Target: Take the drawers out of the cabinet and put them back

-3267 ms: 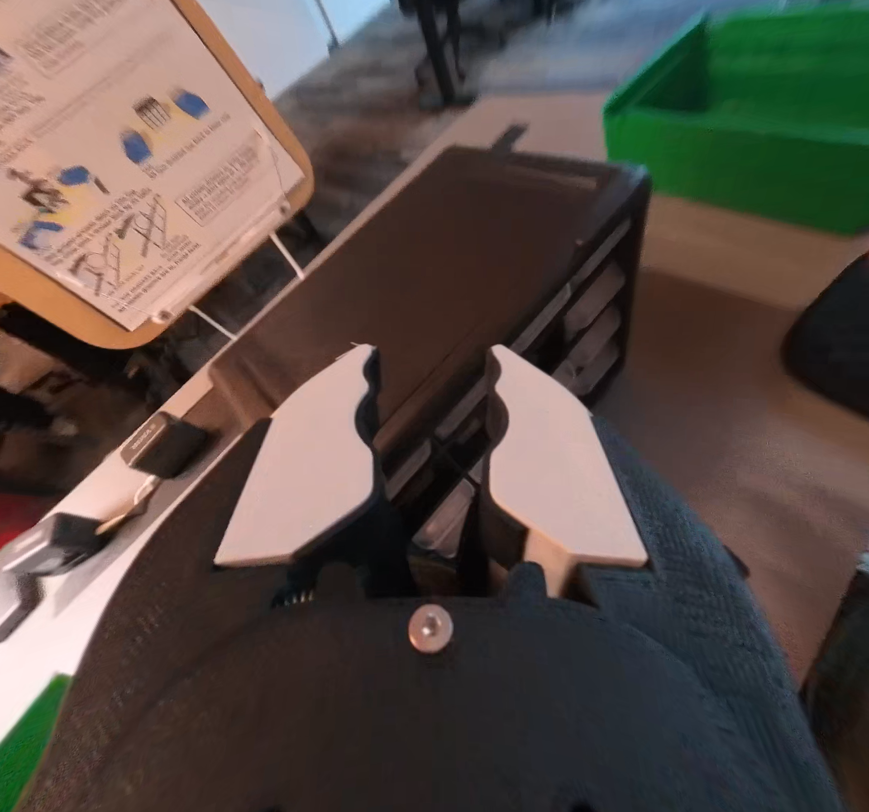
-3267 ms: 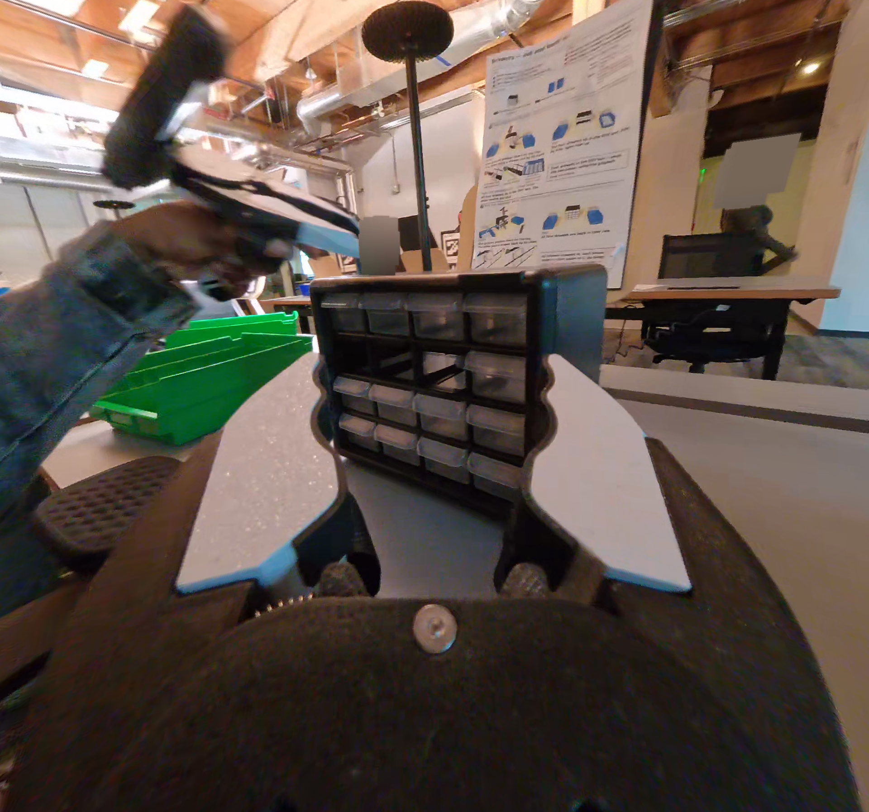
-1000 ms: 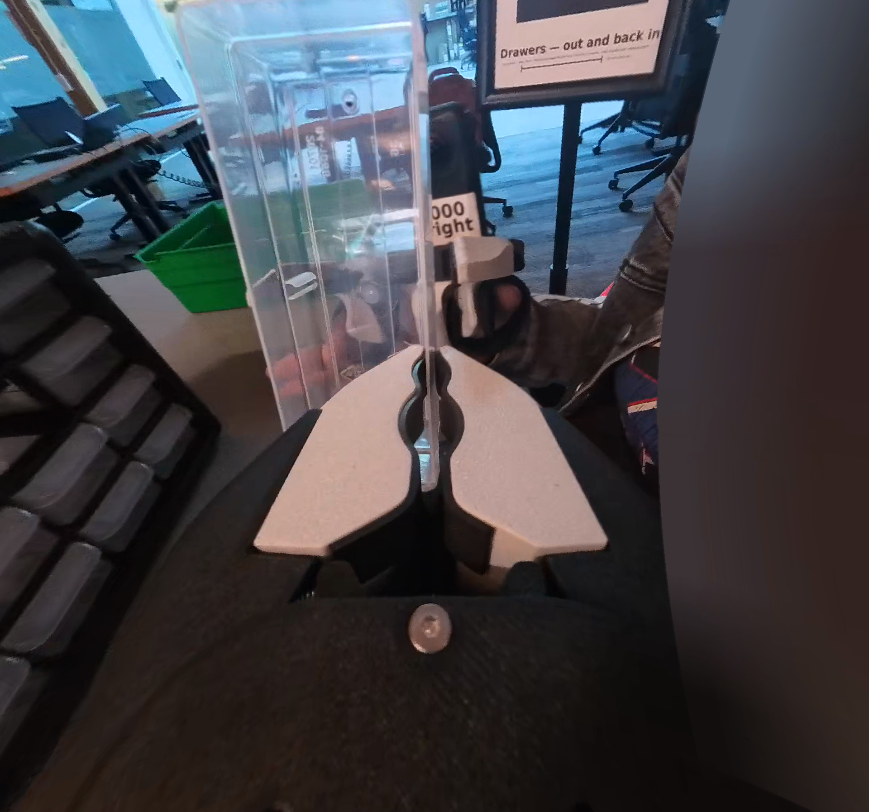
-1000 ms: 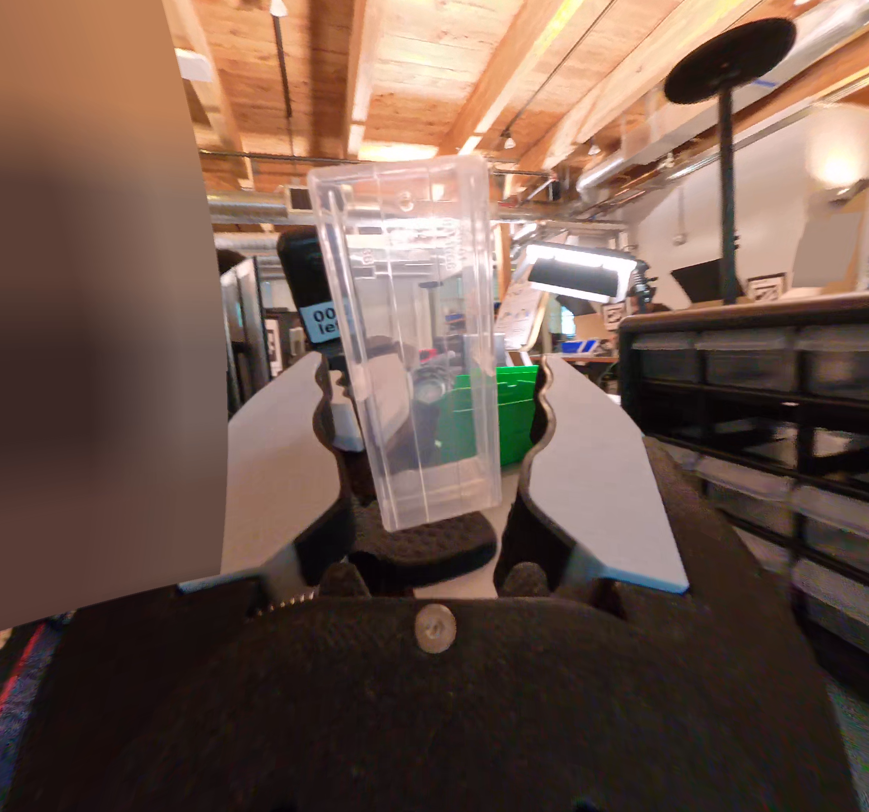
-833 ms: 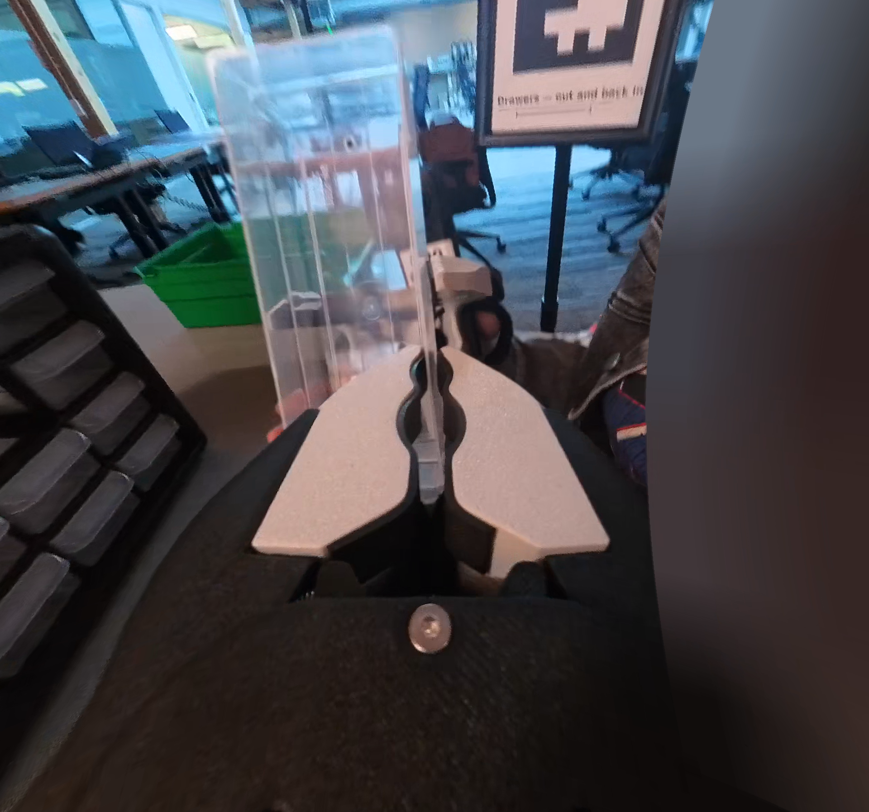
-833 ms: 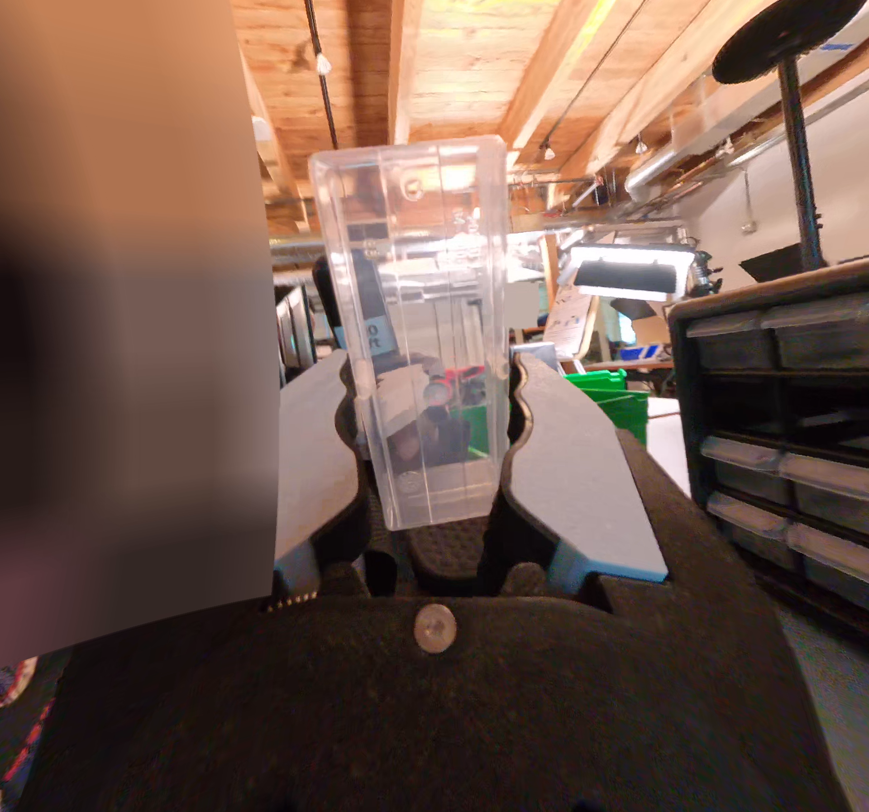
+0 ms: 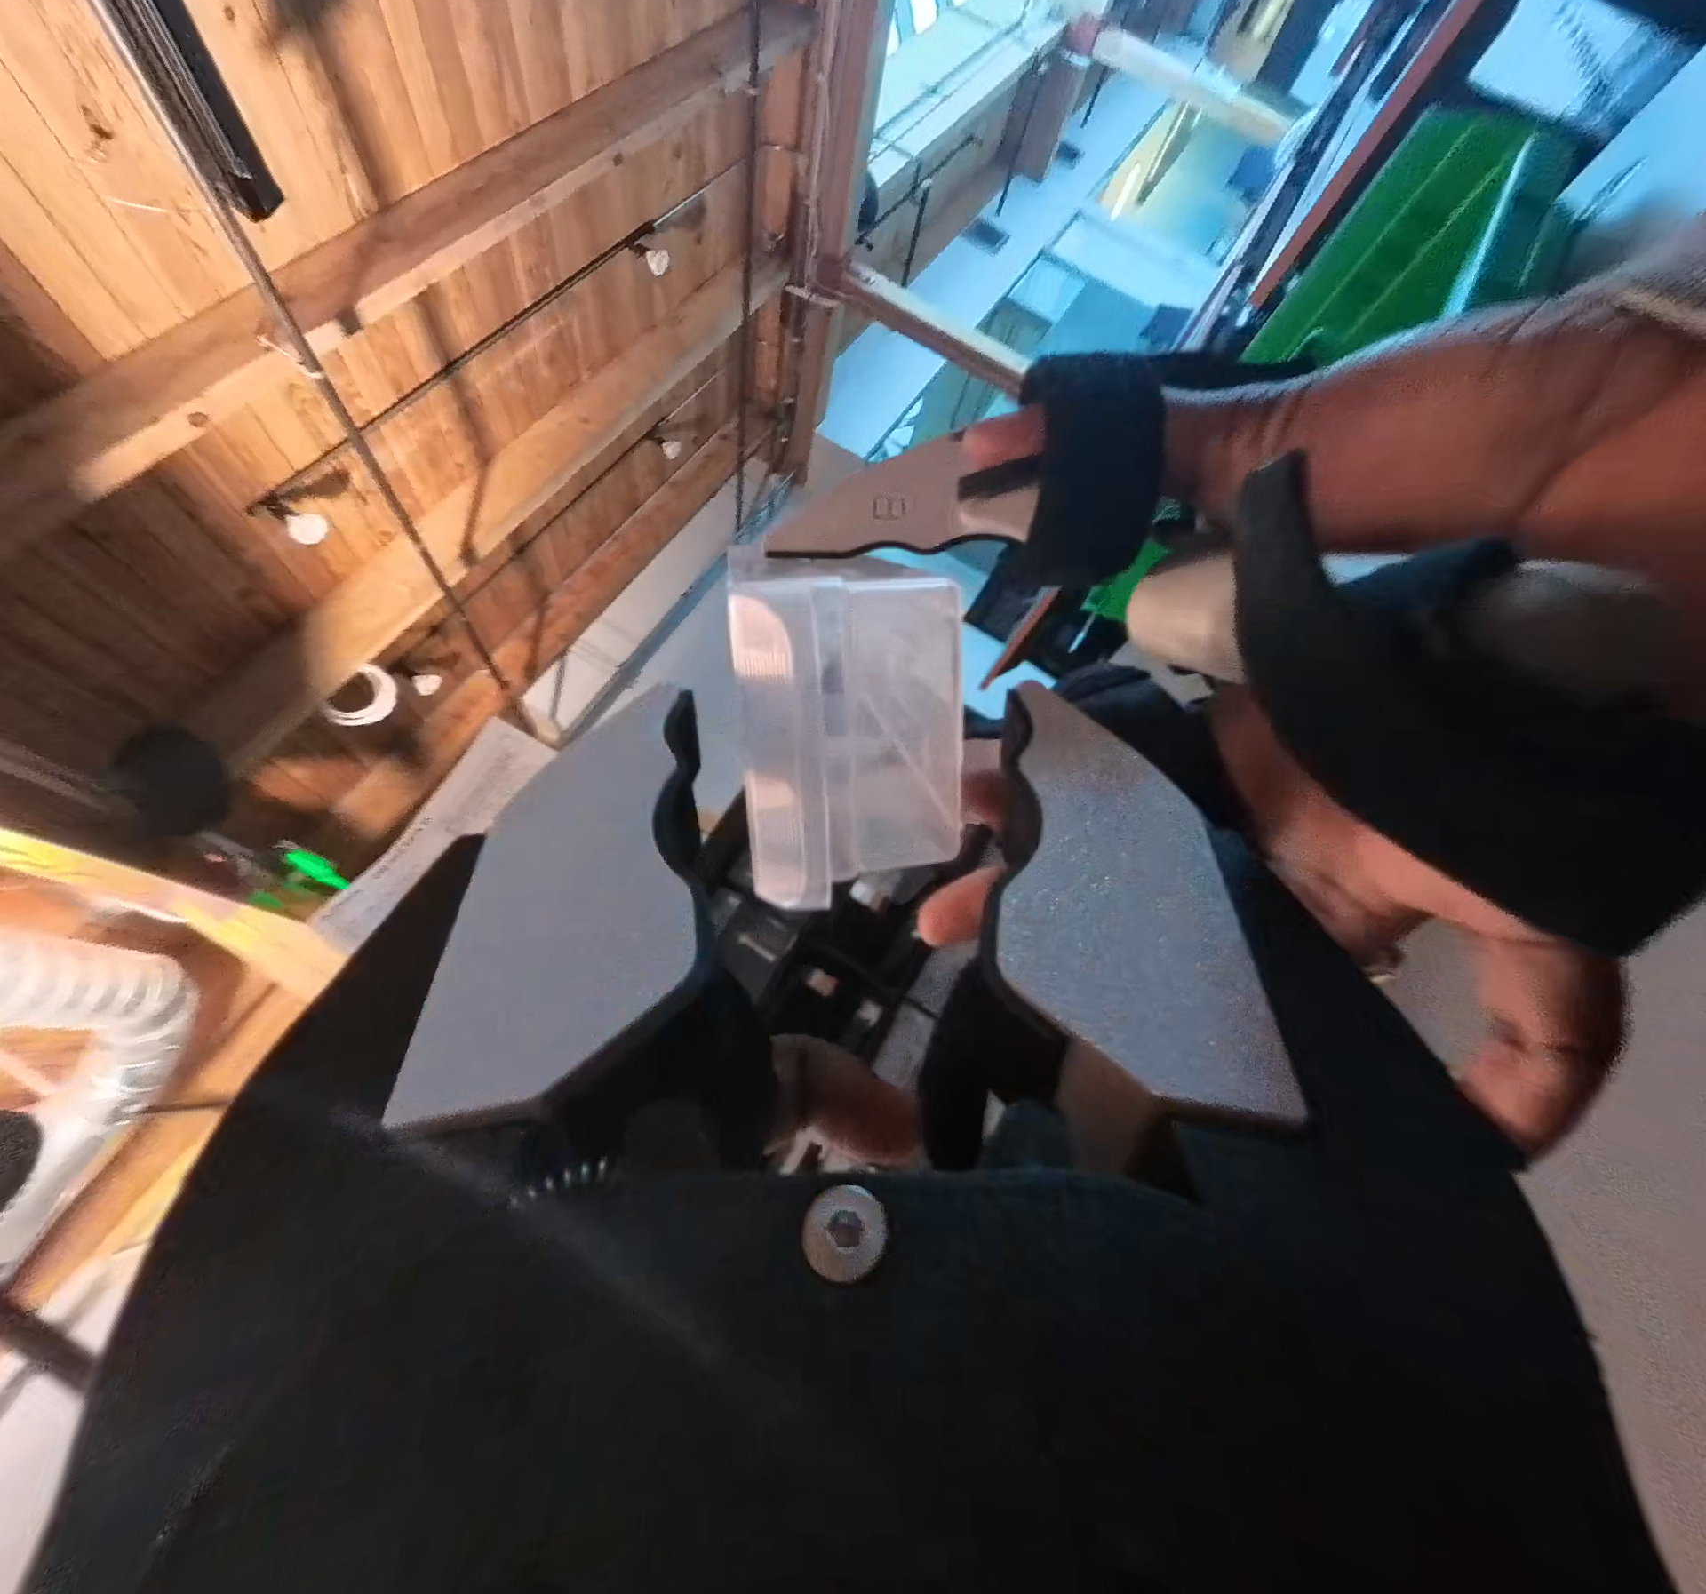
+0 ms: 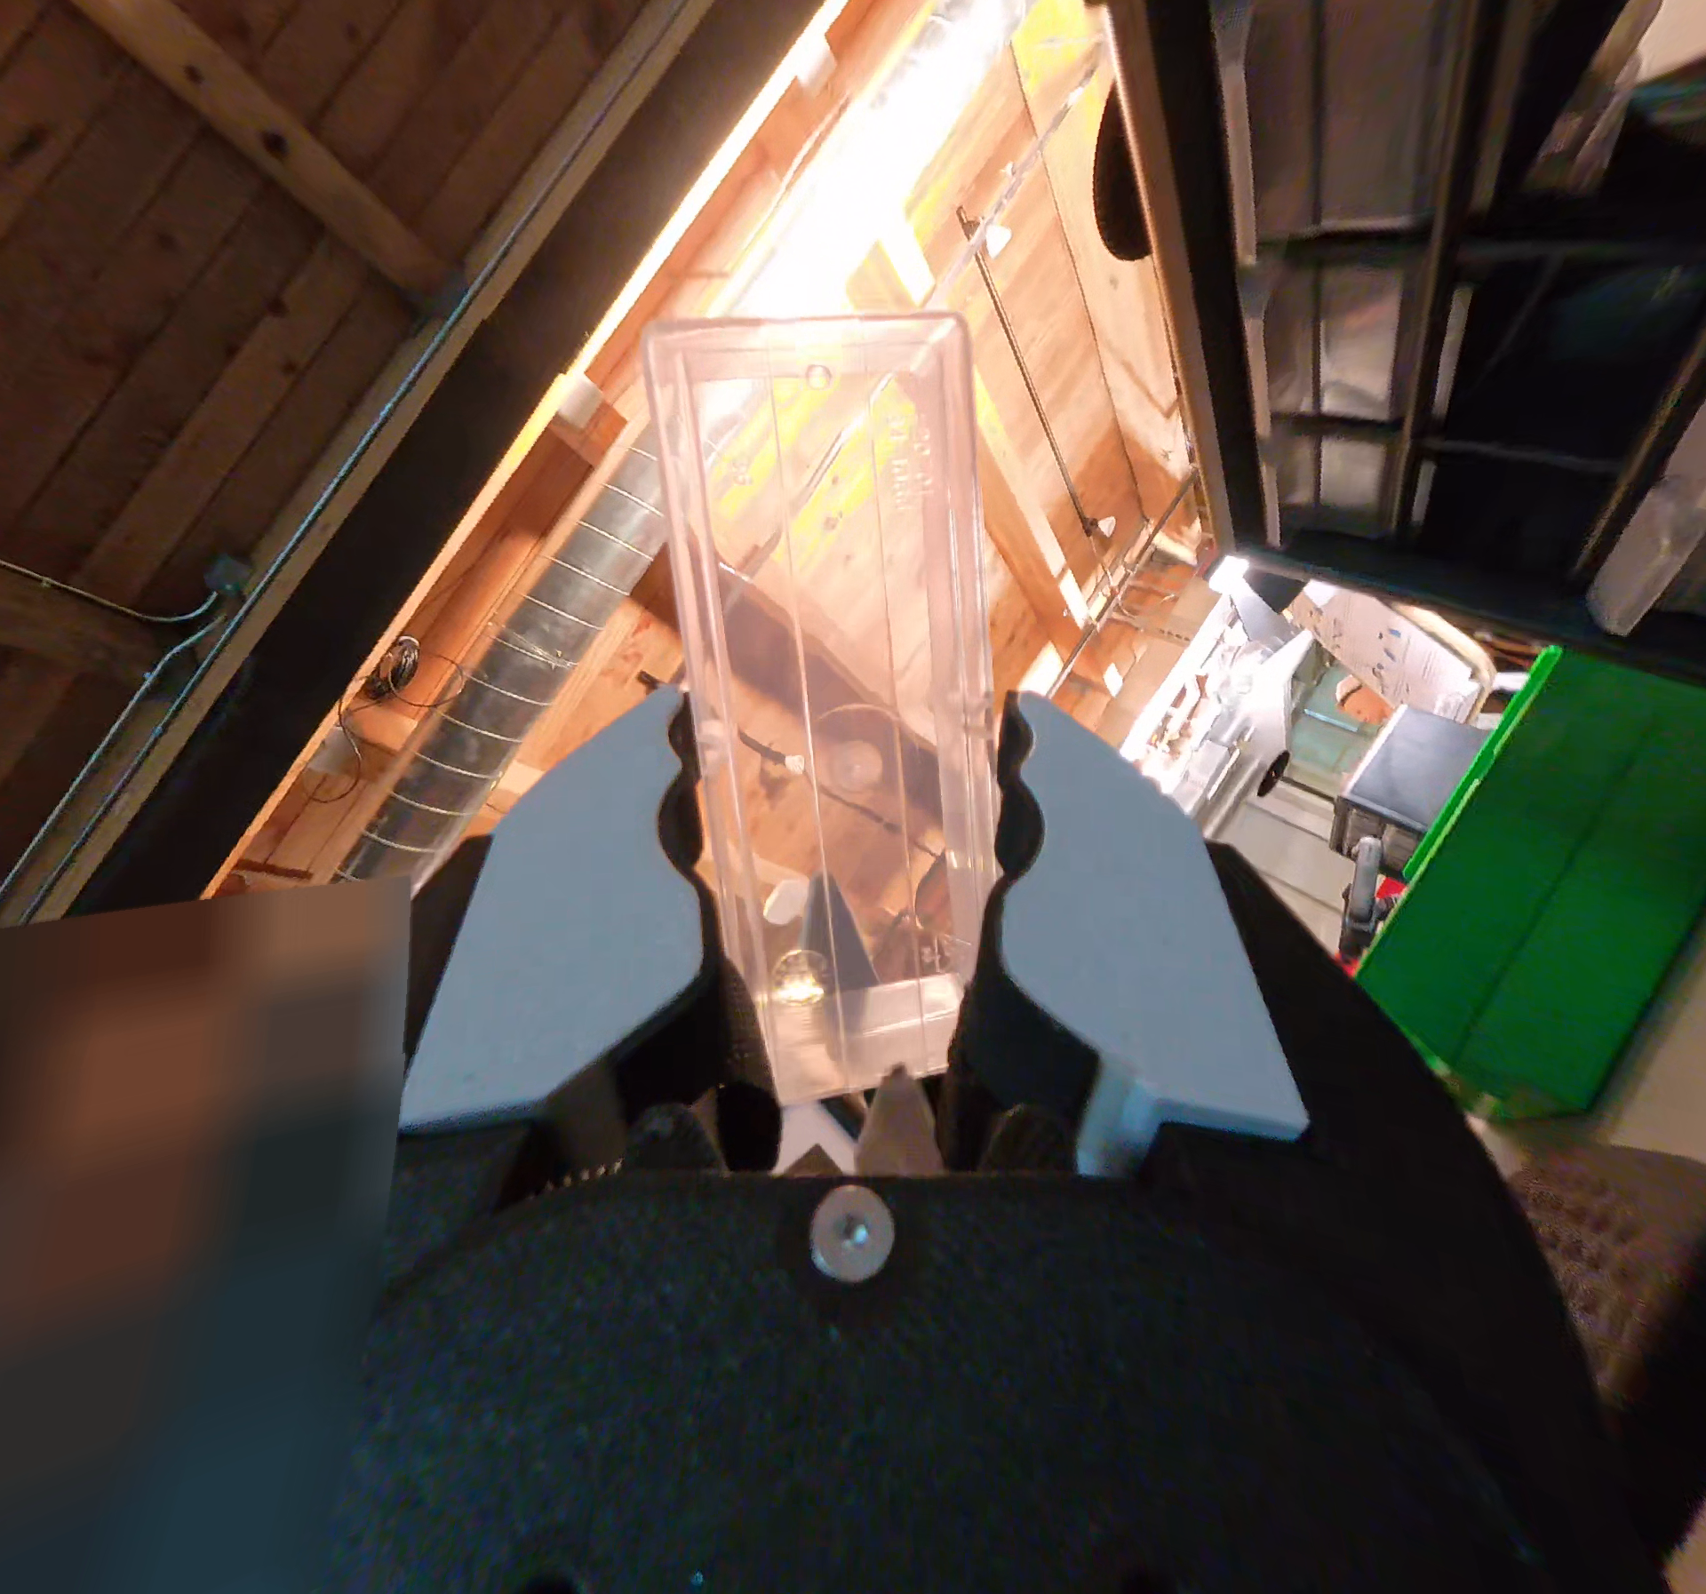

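In the left wrist view, the left hand-held gripper point(image 7: 845, 797) stands wide and holds nothing, the clear drawer point(image 7: 849, 733) beyond its fingers. In the right wrist view, the right hand-held gripper point(image 8: 842, 797) clamps that drawer's point(image 8: 826, 673) sides, with the black cabinet point(image 8: 1440, 211) at upper right and a green bin point(image 8: 1551, 885) beside it.

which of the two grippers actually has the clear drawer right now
The right gripper: its fingers press both long sides of the clear drawer. The left gripper stands open, its fingers apart from the drawer.
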A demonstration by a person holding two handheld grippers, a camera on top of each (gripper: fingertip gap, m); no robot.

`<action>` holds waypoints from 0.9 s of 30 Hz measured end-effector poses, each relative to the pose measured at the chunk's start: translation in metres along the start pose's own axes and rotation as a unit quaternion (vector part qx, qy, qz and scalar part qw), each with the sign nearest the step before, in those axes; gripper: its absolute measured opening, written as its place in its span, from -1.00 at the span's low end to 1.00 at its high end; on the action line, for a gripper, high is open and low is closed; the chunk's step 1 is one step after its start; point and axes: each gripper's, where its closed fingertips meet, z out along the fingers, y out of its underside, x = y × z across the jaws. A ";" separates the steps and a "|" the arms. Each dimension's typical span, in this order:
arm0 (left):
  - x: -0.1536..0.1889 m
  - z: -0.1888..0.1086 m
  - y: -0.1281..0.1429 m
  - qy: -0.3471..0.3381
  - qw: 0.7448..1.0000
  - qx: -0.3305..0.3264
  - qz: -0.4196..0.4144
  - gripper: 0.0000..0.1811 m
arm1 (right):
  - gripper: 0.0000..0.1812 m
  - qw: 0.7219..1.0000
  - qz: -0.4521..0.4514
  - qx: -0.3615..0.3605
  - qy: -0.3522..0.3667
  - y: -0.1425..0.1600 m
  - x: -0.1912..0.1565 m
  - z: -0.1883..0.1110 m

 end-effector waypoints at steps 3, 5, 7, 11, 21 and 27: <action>-0.010 -0.001 0.003 -0.022 1.000 -0.006 0.014 -0.37 | -0.31 1.000 0.007 -0.010 0.007 0.008 0.005 0.000; -0.016 -0.004 0.003 -0.032 0.999 -0.005 0.015 -0.45 | -0.32 1.000 0.009 -0.015 0.007 0.010 0.006 0.000; -0.016 -0.006 0.002 -0.025 1.000 -0.002 0.018 -0.46 | -0.32 1.000 0.008 -0.022 0.007 0.013 0.007 -0.001; -0.020 -0.010 0.001 -0.015 0.999 -0.003 0.034 -0.47 | -0.33 0.998 0.006 -0.055 0.011 0.018 0.006 0.000; -0.046 -0.029 0.044 0.000 0.973 -0.132 0.188 -0.47 | -0.52 0.859 -0.440 -0.165 0.203 -0.058 -0.024 0.012; -0.022 -0.012 0.051 0.012 0.951 -0.195 0.238 -0.48 | -0.99 0.589 -0.664 -0.324 0.327 -0.153 0.002 0.047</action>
